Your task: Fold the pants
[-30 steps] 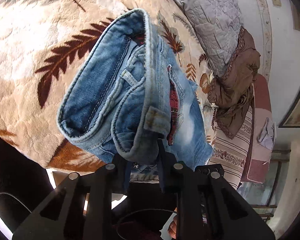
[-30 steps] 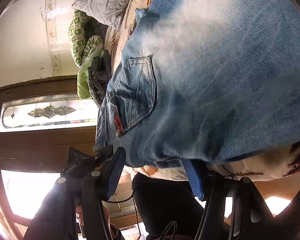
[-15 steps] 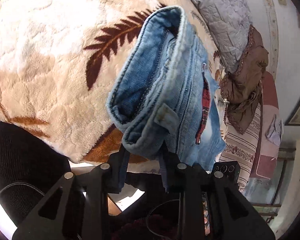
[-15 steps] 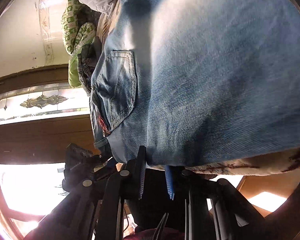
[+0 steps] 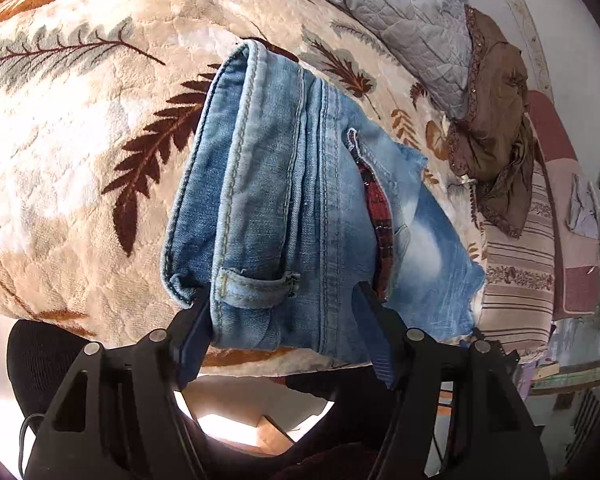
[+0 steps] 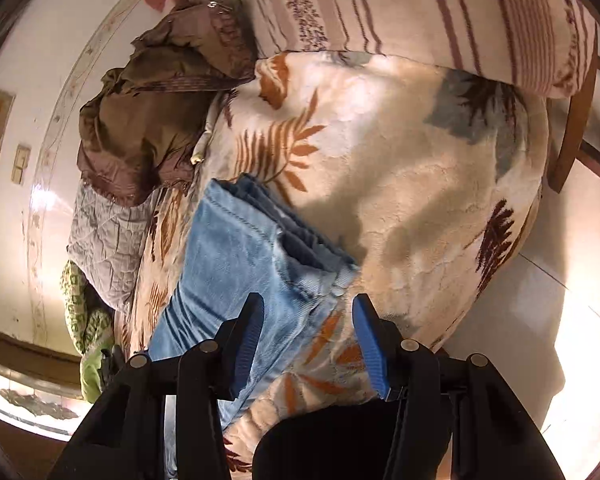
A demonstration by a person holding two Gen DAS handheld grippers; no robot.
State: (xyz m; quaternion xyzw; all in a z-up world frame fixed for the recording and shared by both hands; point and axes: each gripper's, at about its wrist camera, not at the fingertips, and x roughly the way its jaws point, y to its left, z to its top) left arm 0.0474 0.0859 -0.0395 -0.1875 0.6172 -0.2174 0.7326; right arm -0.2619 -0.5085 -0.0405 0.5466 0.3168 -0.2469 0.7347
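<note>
The folded jeans (image 5: pixel 300 208) lie on the leaf-patterned blanket (image 5: pixel 60 160) at its near edge, long axis running along that edge. In the left wrist view the waistband end faces the camera: stitched bands stacked side by side, a belt loop (image 5: pixel 256 284) across the bottom, and a strip of red plaid lining (image 5: pixel 376 208) showing at the fly.

The left gripper (image 5: pixel 284 308) straddles that waistband end with its jaws opening; the denim sits between the blue pads, and the right pad stands clear of the cloth, so nothing is clamped.

Beyond the jeans, toward the far right corner of the bed, lie a grey quilted pillow (image 5: pixel 400 16) and a crumpled brown garment (image 5: pixel 496 120), with a striped sheet (image 5: pixel 516 248) hanging over the right side.

In the right wrist view the hem end (image 6: pixel 260 248) of the jeans shows as layered edges pointing away. The right gripper (image 6: pixel 306 320) hovers over that end's near corner, jaws opening, gripping nothing. The brown garment (image 6: pixel 152 120) and pillow (image 6: pixel 104 248) lie left of the denim, well apart.
</note>
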